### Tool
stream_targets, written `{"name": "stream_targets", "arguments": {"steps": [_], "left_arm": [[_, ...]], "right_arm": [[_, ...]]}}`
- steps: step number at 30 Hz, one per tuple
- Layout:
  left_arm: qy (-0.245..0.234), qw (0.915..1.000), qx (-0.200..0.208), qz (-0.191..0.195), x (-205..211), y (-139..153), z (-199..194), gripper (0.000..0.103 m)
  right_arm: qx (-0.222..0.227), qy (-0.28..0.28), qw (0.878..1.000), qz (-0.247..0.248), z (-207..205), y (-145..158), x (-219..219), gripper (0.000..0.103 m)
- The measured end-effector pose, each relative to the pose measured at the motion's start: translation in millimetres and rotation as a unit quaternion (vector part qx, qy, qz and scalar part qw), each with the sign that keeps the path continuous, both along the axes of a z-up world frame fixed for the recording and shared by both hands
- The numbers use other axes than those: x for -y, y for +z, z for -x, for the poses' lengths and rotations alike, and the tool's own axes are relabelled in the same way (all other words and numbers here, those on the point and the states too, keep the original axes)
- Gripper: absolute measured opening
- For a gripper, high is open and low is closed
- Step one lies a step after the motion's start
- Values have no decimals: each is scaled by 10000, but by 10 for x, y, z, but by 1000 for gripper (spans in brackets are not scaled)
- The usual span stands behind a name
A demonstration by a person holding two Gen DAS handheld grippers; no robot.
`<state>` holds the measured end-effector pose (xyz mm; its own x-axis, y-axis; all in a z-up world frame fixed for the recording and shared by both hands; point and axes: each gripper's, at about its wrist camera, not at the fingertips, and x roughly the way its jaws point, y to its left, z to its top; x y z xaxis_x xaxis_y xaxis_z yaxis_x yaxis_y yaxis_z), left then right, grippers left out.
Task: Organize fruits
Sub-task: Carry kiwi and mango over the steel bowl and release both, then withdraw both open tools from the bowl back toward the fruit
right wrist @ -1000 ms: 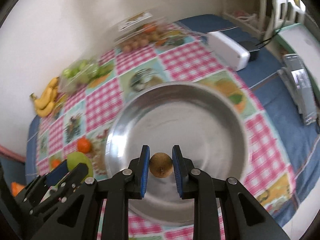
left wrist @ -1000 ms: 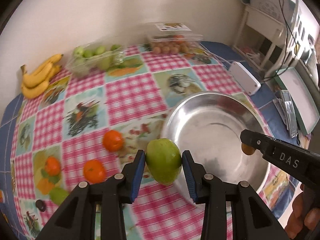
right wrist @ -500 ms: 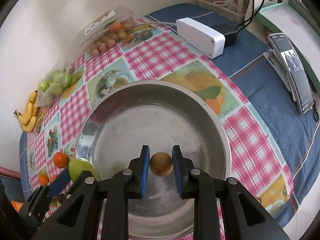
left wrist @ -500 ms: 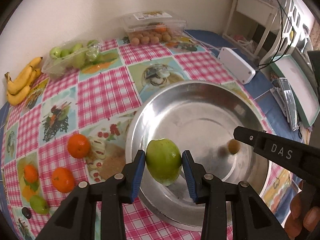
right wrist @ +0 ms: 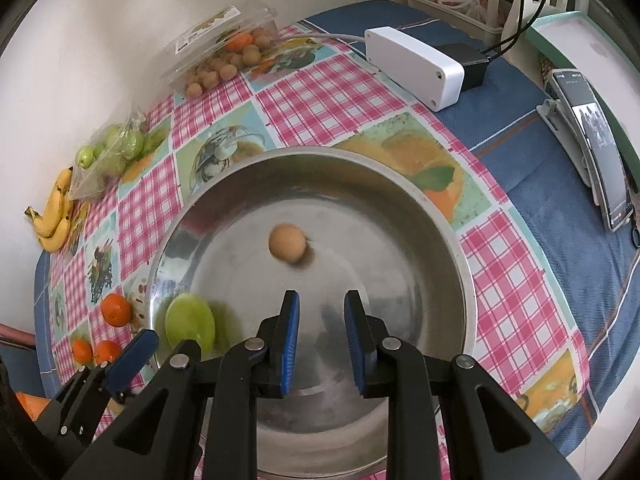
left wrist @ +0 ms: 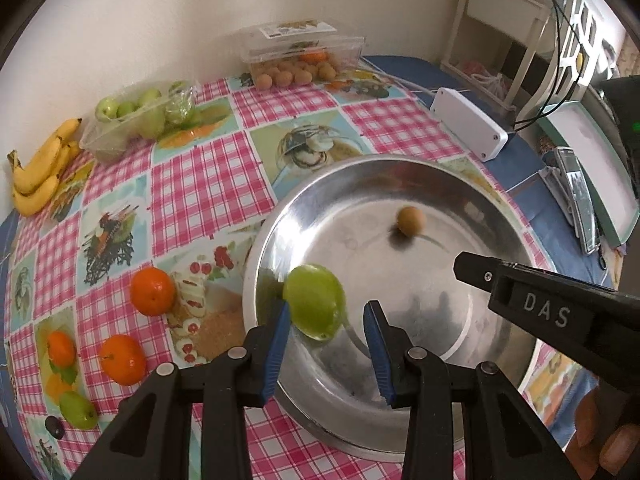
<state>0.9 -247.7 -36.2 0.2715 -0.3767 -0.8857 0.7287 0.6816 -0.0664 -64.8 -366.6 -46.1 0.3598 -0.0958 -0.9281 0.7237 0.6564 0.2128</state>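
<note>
A large steel bowl (left wrist: pixel 500 208) (right wrist: pixel 448 216) sits on the checked tablecloth. A green fruit (left wrist: pixel 315 301) (right wrist: pixel 190 326) lies inside it by the left wall. A small brown round fruit (left wrist: pixel 410 220) (right wrist: pixel 287 243) lies near the bowl's middle. My left gripper (left wrist: pixel 326 322) is open above the bowl, its left pad close to the green fruit. My right gripper (right wrist: pixel 321 312) is open and empty above the bowl, behind the brown fruit. It shows as a black arm in the left wrist view.
Three oranges (left wrist: pixel 152 291) and a small green fruit (left wrist: pixel 78 409) lie left of the bowl. Bananas (left wrist: pixel 40 176), a bag of green fruit (left wrist: pixel 140 118) and a clear box of small brown fruit (left wrist: pixel 300 56) stand at the back. A white box (left wrist: pixel 468 122) is right.
Both grippers have opened. The green fruit dropped from the left gripper into the bowl, and the brown fruit left the right gripper and lies farther out in the bowl.
</note>
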Motion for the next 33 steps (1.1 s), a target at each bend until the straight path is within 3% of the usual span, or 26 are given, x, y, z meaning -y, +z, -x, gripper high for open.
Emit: {"name": "stream_targets", "arguments": {"steps": [7, 12, 20, 27, 31, 32, 33], "left_arm": [[217, 9997, -62, 110, -109, 87, -76, 42], [719, 9973, -129, 66, -299, 115, -230, 46], [1836, 9809, -548, -342, -737, -40, -551, 51], [2179, 9724, -737, -394, -930, -124, -633, 52], [2242, 9708, -753, -407, -962, -122, -654, 64], [2271, 9699, -761, -442, -965, -130, -660, 72], [2300, 9689, -764, -492, -963, -141, -668, 74]], "right_arm": [[82, 68, 9999, 97, 19, 130, -12, 24], [12, 150, 9998, 95, 10, 129, -38, 24], [-274, 353, 9990, -69, -85, -19, -103, 32], [-485, 458, 9977, -84, -111, -90, -149, 32], [-585, 486, 9971, -67, -127, -107, -158, 33], [-635, 479, 9968, -46, -128, -108, -160, 35], [-669, 462, 9967, -15, -130, -106, -161, 44]]}}
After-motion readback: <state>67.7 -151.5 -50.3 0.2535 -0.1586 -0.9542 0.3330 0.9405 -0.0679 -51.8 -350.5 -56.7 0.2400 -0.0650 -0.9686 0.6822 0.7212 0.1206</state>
